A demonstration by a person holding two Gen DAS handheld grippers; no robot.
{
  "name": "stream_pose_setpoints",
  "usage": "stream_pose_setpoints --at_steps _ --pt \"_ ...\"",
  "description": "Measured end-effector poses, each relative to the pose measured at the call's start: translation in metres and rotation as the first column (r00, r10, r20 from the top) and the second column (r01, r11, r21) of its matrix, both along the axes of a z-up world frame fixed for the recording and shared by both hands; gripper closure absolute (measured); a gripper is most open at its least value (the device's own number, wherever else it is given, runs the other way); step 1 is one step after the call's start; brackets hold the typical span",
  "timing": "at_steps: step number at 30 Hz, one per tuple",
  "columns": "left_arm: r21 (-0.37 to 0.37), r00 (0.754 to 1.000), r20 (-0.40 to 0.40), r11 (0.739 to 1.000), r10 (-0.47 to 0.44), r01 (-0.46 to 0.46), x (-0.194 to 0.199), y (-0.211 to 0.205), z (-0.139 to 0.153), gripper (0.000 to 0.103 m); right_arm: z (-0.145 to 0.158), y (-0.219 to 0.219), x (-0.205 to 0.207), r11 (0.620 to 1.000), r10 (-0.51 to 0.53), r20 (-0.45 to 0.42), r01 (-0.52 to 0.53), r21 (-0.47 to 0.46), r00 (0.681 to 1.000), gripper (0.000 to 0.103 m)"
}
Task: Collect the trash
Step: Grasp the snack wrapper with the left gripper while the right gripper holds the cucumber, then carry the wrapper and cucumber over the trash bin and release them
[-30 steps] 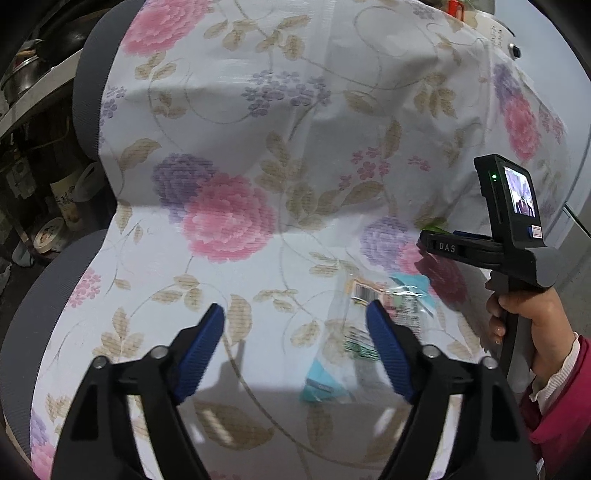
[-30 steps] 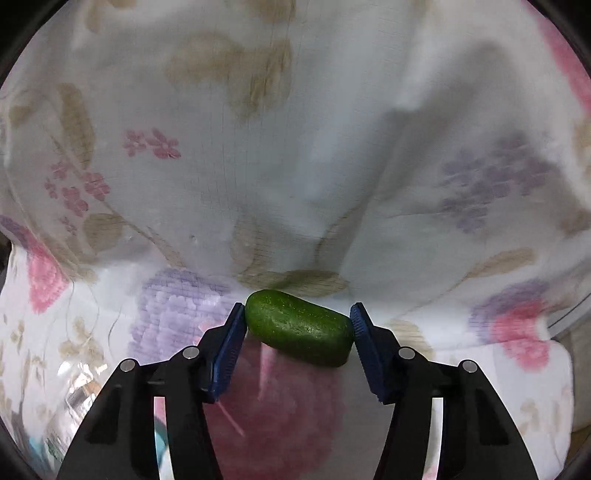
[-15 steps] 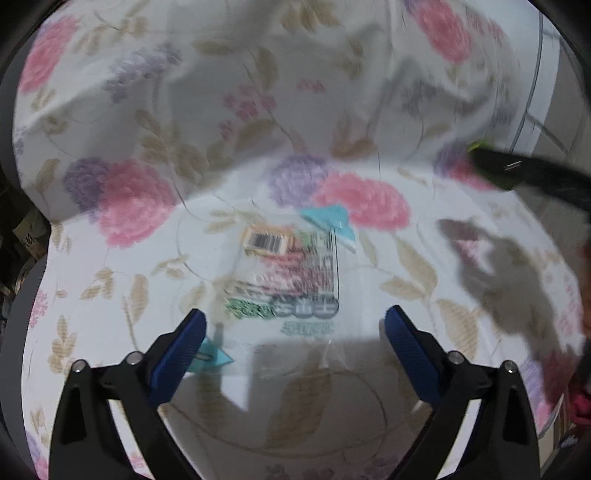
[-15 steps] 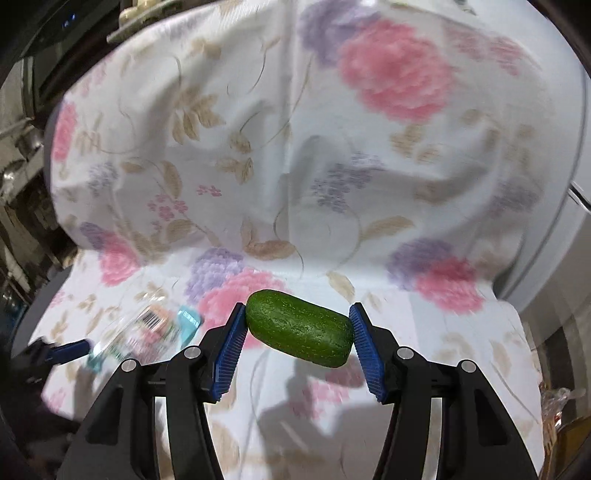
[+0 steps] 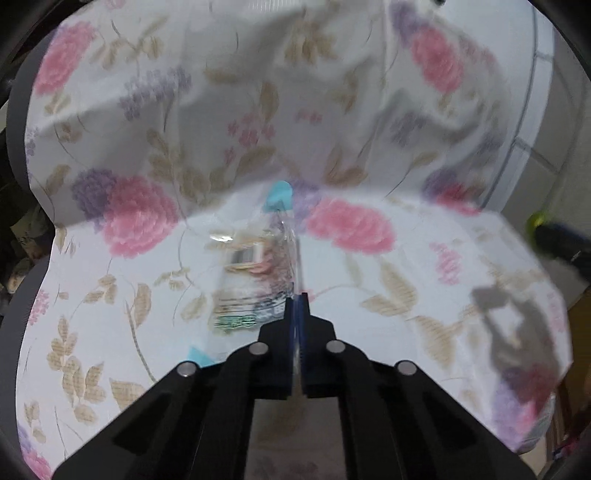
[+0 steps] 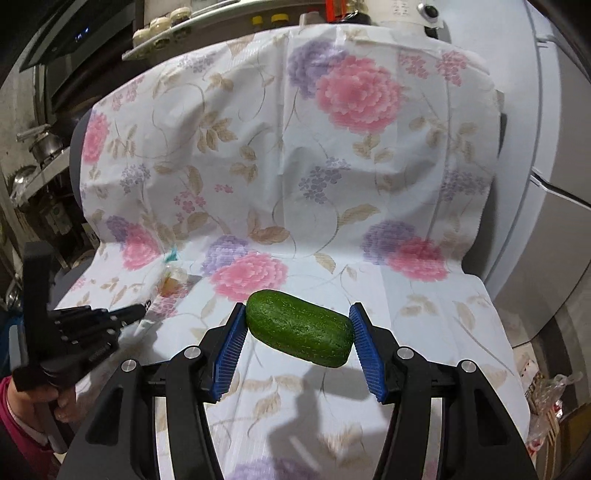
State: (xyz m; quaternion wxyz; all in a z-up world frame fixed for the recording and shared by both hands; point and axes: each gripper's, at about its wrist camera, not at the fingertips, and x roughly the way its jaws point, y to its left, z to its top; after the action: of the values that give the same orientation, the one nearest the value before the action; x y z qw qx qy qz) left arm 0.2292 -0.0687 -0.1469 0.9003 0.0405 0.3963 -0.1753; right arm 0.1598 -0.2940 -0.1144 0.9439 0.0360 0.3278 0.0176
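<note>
The plastic wrapper (image 5: 255, 280), at centre frame on the floral-covered chair seat (image 5: 110, 314), has its right edge pinched as the left gripper (image 5: 295, 306) just clamped. Lift slowly so the film doesn't slip. The right gripper (image 6: 297, 332) clasps a cucumber (image 6: 299, 328).

Draped over a grey chair (image 6: 75, 147), back and seat alike: a white cloth (image 6: 280, 177) printed with pink and purple blooms and tan leaves, creased at the bend. Behind the chair top, a shelf (image 6: 173, 35) bearing small lidded jars (image 6: 159, 27), with a dark appliance (image 6: 70, 37) showing tiny blue lights further left. Down the left edge, metal pots (image 6: 44, 147) on cluttered racks. To the right, a pale refrigerator (image 6: 554, 184) with a seam between its doors. Low at the right corner, a crumpled plastic bag (image 6: 550, 391), blurred.
</note>
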Motion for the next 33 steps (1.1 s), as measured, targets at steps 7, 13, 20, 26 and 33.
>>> stream_pose_setpoints --at_steps 7,13,20,26,33 --pt "-0.143 0.995 0.09 0.988 -0.051 0.064 -0.052 0.002 0.052 0.103 0.02 -0.009 -0.046 0.999 -0.032 0.048 0.032 -0.001 0.998 0.046" --pt "-0.23 0.991 0.108 0.967 -0.084 0.107 -0.096 -0.002 0.067 0.103 0.028 -0.018 -0.086 0.998 -0.057 0.069 0.057 0.006 0.996 0.046" --pt "-0.255 0.979 0.126 0.949 -0.158 0.186 -0.143 -0.033 0.071 0.103 0.031 -0.034 -0.138 0.994 -0.111 0.078 0.111 0.007 0.991 0.046" --pt "-0.256 0.964 0.135 0.932 -0.23 0.258 -0.177 -0.067 0.069 0.103 0.038 -0.055 -0.187 0.979 -0.196 0.098 0.2 -0.028 0.976 0.046" --pt "-0.247 0.902 0.159 0.868 -0.402 0.43 -0.22 -0.128 0.072 0.103 0.045 -0.078 -0.249 0.938 -0.317 0.122 0.33 -0.106 0.94 0.046"
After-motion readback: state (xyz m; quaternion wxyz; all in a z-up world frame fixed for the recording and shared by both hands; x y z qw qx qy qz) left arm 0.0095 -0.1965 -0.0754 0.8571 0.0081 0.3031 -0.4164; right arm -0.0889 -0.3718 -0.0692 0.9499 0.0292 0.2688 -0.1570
